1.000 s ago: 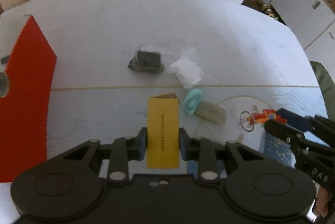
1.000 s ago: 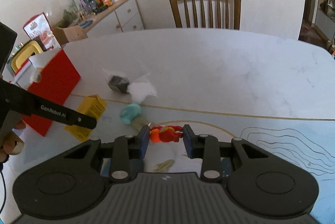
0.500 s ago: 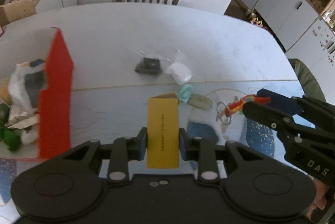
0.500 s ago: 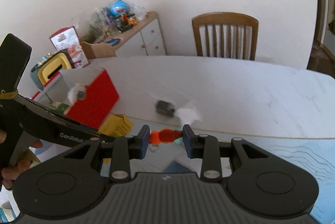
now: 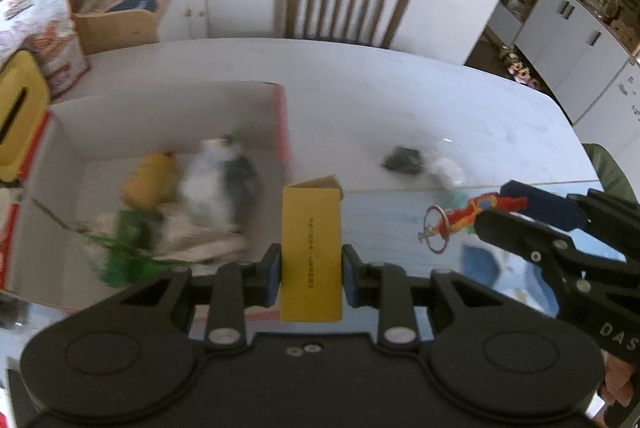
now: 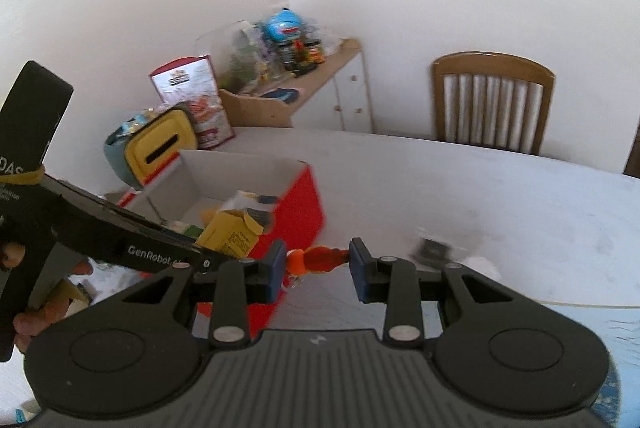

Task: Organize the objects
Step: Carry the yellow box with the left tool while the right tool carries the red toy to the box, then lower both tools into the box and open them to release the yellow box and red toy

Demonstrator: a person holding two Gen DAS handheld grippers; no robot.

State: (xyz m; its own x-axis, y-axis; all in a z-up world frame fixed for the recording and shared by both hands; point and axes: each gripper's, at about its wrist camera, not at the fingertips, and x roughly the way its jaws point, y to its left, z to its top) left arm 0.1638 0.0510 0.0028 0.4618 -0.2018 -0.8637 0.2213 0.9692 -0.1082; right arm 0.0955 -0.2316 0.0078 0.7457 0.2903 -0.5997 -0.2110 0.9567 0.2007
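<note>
Left wrist view: my left gripper (image 5: 311,270) clamps the yellow carton (image 5: 311,252), long axis pointing away from me, at the red box's (image 5: 282,131) right wall.

Right wrist view: my right gripper (image 6: 317,270) pinches the orange keychain toy (image 6: 318,260), lying crosswise between the pads, above the table (image 6: 500,195).

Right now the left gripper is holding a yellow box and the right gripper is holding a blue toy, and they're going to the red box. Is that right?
Almost. The toy pinched in the right gripper is orange and red, not blue; the right wrist view shows it between the blue pads. The rest holds: the left gripper clamps the yellow box, and both hang near the open red box.
</note>
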